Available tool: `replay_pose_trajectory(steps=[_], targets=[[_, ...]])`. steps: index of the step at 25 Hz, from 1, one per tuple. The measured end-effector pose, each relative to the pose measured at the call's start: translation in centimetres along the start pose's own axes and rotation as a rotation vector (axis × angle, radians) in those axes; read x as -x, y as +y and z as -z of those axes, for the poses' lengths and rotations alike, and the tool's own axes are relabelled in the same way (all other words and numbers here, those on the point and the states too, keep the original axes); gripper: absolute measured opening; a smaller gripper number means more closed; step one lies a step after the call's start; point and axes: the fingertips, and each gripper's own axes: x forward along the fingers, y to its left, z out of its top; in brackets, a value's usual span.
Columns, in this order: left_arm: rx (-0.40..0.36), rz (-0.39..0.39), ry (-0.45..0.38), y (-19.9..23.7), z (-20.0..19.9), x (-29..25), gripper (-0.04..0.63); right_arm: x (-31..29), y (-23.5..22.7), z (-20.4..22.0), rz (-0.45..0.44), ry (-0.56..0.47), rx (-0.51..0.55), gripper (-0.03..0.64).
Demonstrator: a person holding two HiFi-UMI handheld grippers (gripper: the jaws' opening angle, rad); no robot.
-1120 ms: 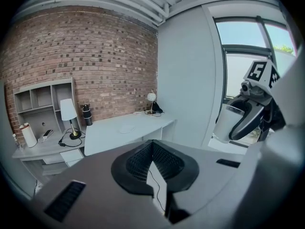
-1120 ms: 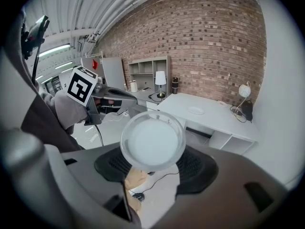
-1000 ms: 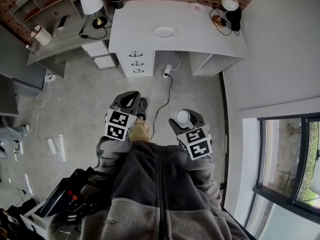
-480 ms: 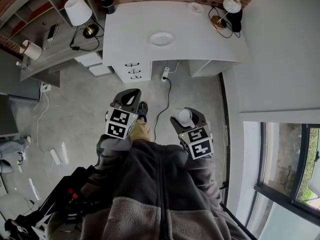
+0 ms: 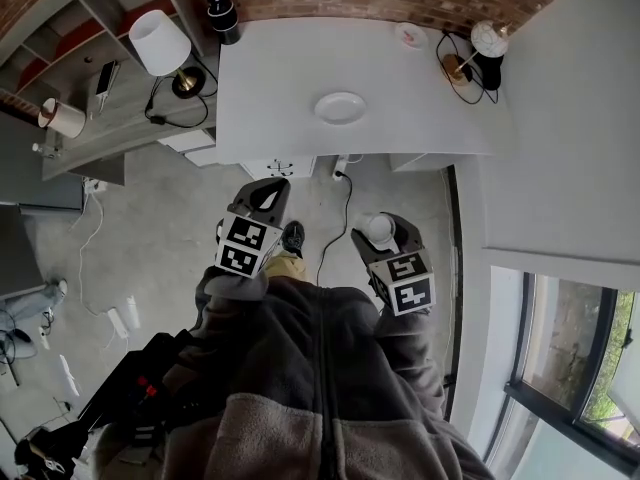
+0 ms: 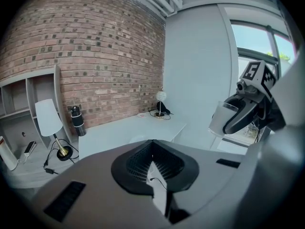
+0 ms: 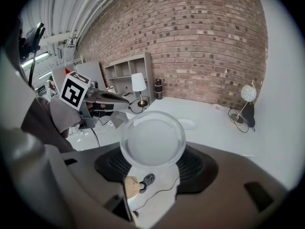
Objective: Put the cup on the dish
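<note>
1. Gripping a round, frosted cup (image 5: 378,230), the right claw (image 5: 383,236) shows in the head view; at 12 o'clock, a smooth white dish (image 5: 340,107) lies on the table (image 5: 270,78).
2. Left gripper view: left claw (image 6: 152,151) closed, jaws together.
3. Right gripper view: the cup's circular rim sits between the jaws.

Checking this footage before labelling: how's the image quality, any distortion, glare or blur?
Head view: sharp, even daylight, the dish reads clearly. Left gripper view: strong fisheye curves the brick wall, corners go black, the window is blown out. Right gripper view: same fisheye; the cup, close to the lens, looks hazy.
</note>
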Motion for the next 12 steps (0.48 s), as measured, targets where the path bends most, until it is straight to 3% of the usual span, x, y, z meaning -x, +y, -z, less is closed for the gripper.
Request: replay_pose_trajectory(steps=[12], targets=[[0.060,0.019,0.027,8.3,-0.9,-3.8,0.006,-6.6,-2.2,-7.1,0.010,0.019,-0.001,0.261]])
